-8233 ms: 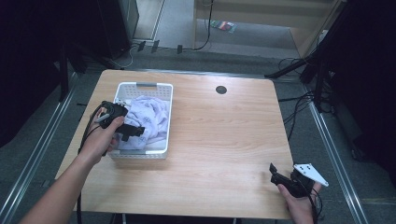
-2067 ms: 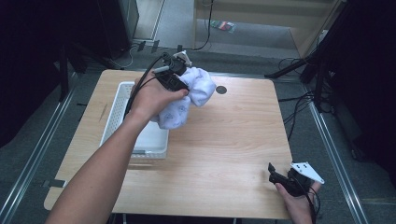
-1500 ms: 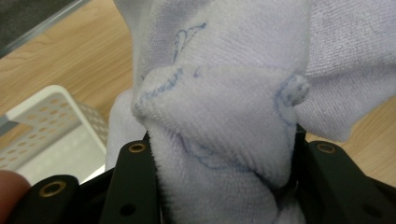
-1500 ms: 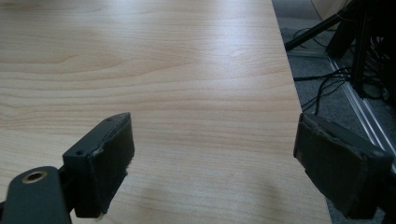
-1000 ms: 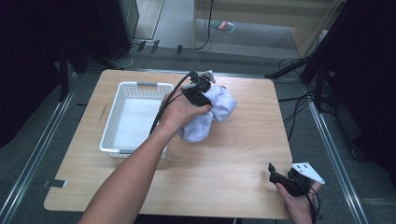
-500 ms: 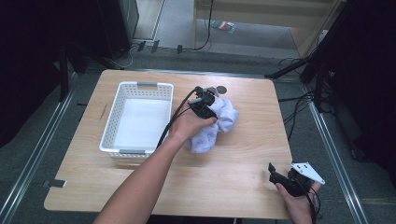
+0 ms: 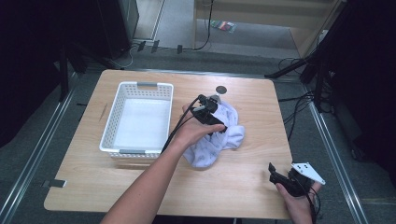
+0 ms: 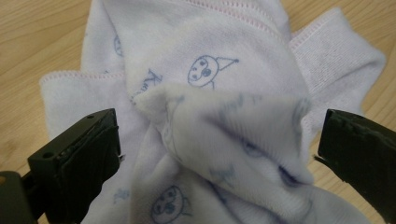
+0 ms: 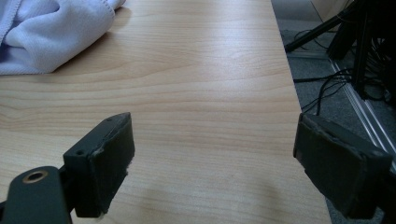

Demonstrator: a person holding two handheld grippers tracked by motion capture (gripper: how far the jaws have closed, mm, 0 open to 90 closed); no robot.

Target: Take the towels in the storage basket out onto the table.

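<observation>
A pale lilac garment with small printed faces lies bunched on the wooden table, right of the white basket. My left gripper hangs just over it; its jaws have just been opening and now stand wide, a raised fold of the garment loose between them, no pad pressing on it. My right gripper rests near the table's front right corner, open with nothing between its jaws. A corner of the garment shows at the upper left of the right gripper view.
The white basket has nothing in it and stands on the table's left half. A round black cable hole sits at the far edge. Cables and dark stands lie on the floor to the right of the table.
The left hand carried the garment down onto the table beside the basket, and its jaws opened and let go of it. The right hand has kept still.
</observation>
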